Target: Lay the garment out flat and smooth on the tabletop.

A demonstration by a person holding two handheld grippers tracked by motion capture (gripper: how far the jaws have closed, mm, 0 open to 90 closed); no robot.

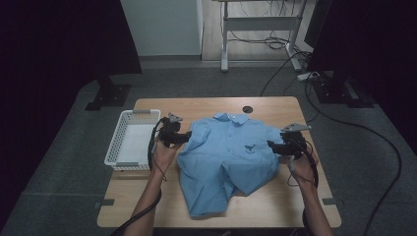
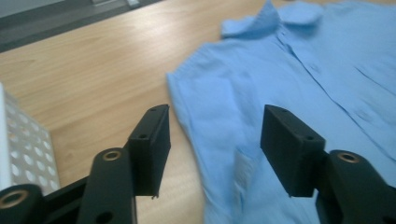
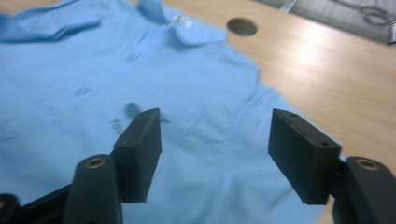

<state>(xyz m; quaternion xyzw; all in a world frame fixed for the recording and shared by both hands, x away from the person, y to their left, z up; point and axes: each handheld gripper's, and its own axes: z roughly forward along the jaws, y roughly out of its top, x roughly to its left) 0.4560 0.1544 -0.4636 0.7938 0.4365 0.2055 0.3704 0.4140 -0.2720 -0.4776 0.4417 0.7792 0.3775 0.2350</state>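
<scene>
nearby, white basket (image 1: 132,139) left of blue shirt (image 1: 227,155), cable hole (image 1: 247,109) behind

- The right gripper (image 3: 215,158) hangs above the blue shirt (image 3: 140,93), jaws apart with nothing between.
- A round hole (image 3: 242,26) marks the wooden table (image 3: 336,70) beyond the collar.

A shirt (image 1: 227,157) lies at the centre of the table (image 1: 147,105), collar toward the top of the frame. A basket (image 1: 129,140) stands left of it, and a round hole (image 1: 247,109) sits in the tabletop just above the collar.
</scene>
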